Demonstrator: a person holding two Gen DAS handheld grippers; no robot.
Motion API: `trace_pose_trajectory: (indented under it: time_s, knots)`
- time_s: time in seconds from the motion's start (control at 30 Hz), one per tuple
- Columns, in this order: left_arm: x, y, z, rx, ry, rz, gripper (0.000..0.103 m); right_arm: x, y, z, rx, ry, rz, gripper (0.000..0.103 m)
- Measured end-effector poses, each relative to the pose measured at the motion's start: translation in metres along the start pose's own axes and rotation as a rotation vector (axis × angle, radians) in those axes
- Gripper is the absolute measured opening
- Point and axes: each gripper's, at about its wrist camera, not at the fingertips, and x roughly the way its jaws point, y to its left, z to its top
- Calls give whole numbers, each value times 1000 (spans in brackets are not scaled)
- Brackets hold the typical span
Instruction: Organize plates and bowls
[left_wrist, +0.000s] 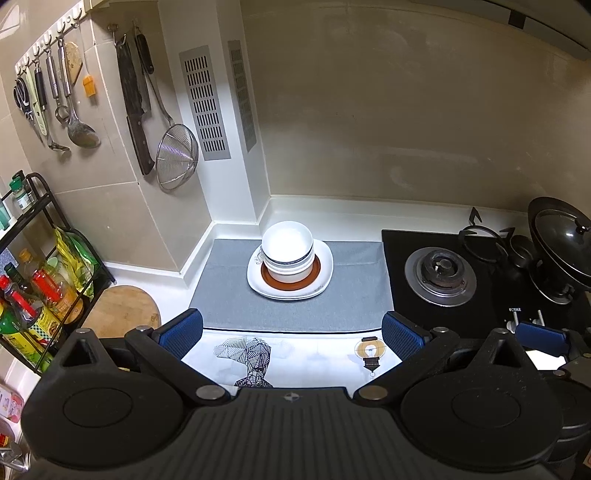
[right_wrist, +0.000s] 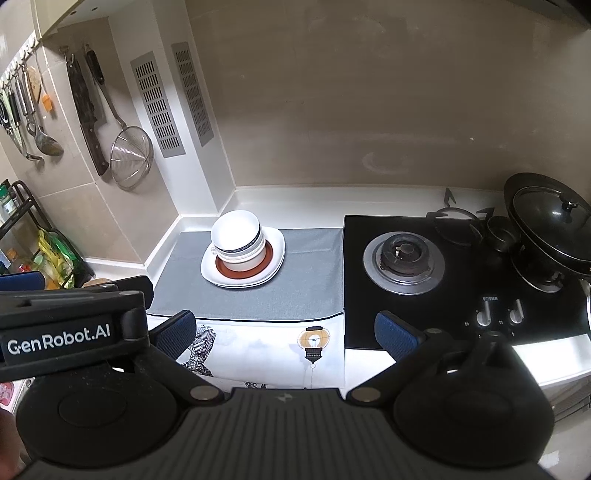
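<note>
We hover both grippers, left (left_wrist: 291, 332) and right (right_wrist: 284, 332), fingers spread and empty, low in frame, squaring up on the nested bowls (left_wrist: 288, 247) mid-frame atop the plates (left_wrist: 321, 280).

I am looking at white bowls (left_wrist: 287, 248) sitting nested and upright, one dark-banded, on a brown-rimmed plate (left_wrist: 290, 277), itself lying on square white plates (left_wrist: 322, 276). The stack is resting at the far middle of the grey mat (left_wrist: 354, 288).
</note>
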Motion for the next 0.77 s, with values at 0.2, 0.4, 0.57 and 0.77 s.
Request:
trace_pose_trajectory:
  time_s: [0.2,0.4,0.57,0.77]
  knots:
    - [-3,0,-2,1,-5,-1,103,-3,2,-3,5,-4,0,103]
    - [-2,0,-4,-1,4,-4,103,-3,1,-4,1,4,-2,103]
    - [-2,2,-4,-2,3,-3,103,-3,5,-5,0,2,-1,103]
    - [3,7,-4,5,4,-7,103,3,11,-5,3,9,2,103]
